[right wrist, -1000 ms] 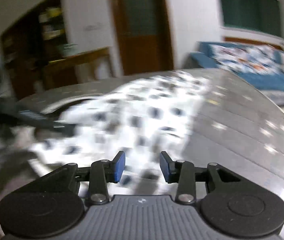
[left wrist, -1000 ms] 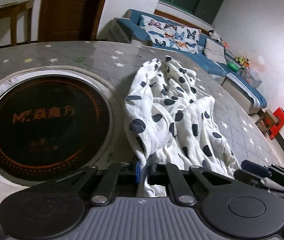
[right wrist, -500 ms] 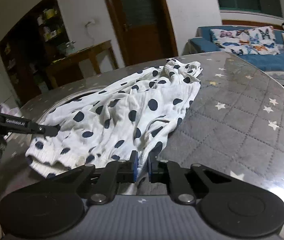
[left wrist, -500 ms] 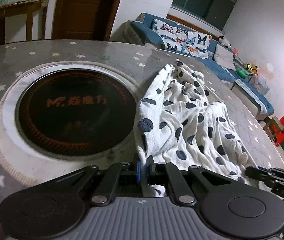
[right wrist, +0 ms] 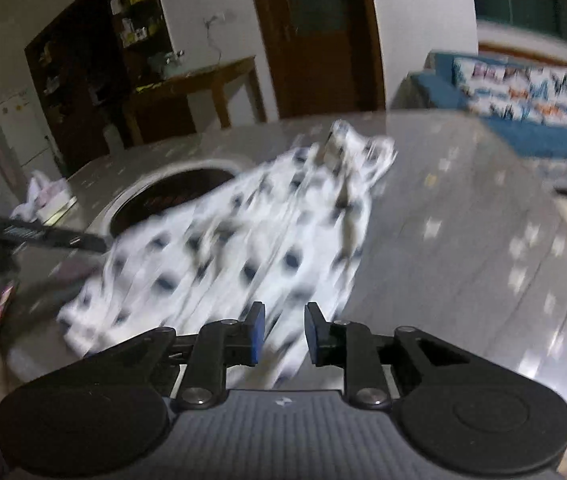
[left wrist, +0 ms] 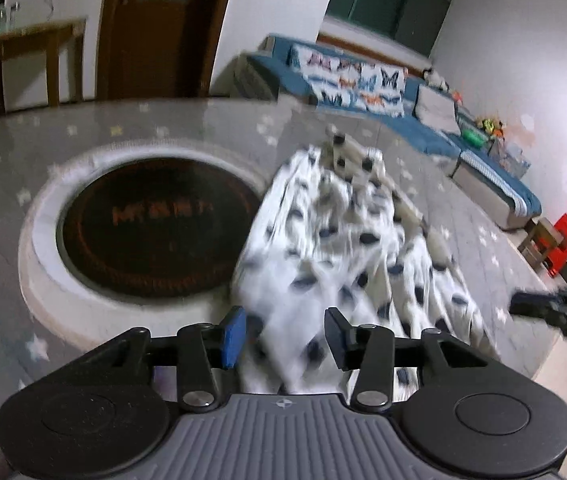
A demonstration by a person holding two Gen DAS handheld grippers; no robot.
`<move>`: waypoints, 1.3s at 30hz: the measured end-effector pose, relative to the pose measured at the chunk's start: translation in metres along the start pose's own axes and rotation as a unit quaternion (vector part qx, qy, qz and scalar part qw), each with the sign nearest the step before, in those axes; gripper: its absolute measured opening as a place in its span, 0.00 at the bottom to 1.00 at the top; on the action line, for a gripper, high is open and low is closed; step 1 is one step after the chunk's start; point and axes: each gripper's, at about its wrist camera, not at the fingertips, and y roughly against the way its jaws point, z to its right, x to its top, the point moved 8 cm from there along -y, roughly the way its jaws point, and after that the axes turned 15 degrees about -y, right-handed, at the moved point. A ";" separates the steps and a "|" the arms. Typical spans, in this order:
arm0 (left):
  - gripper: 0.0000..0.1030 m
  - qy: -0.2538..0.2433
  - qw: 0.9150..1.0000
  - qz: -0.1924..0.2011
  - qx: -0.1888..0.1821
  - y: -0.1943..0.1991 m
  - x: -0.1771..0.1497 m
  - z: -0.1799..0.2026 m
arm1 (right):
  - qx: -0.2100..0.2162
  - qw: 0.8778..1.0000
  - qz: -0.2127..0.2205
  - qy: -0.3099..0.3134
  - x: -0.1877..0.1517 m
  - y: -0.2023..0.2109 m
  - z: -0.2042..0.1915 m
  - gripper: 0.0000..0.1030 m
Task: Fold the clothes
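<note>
Grippers, left (left wrist: 285,334) and right (right wrist: 282,334), just released spotted garment (left wrist: 347,248).

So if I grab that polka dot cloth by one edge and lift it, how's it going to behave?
The polka dot cloth is rumpled into soft folds, so it will probably hang limp and sag. It looks thin, likely light. On the smooth table it may slide rather than stay put when pushed.

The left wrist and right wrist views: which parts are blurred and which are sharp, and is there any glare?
Left wrist view: the dotted cloth and the table are smeared by motion, while the left gripper stays sharp. Right wrist view: the cloth streaks the same way, the right gripper is crisp, and pale reflections shine on the table. Both views bend straight lines.
</note>
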 end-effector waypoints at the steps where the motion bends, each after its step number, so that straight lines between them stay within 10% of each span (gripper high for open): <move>1: 0.47 -0.001 1.000 0.006 0.001 0.002 0.006 0.000 | -0.004 1.000 0.006 0.003 0.012 -0.009 0.002 0.21; 11: 0.48 0.021 1.000 -0.014 0.010 -0.048 0.029 -0.010 | -0.021 0.999 0.028 0.033 0.127 -0.126 -0.003 0.33; 23: 0.48 0.014 0.999 -0.051 -0.003 -0.094 0.027 -0.008 | -0.051 0.996 -0.011 0.069 0.164 -0.259 0.001 0.29; 25: 0.48 0.011 0.998 -0.056 -0.002 -0.097 0.026 -0.008 | -0.054 0.997 -0.009 0.062 0.163 -0.260 0.008 0.07; 39: 0.48 0.006 0.998 -0.059 -0.003 -0.098 0.021 -0.006 | -0.226 0.973 0.050 0.023 0.167 -0.149 0.119 0.07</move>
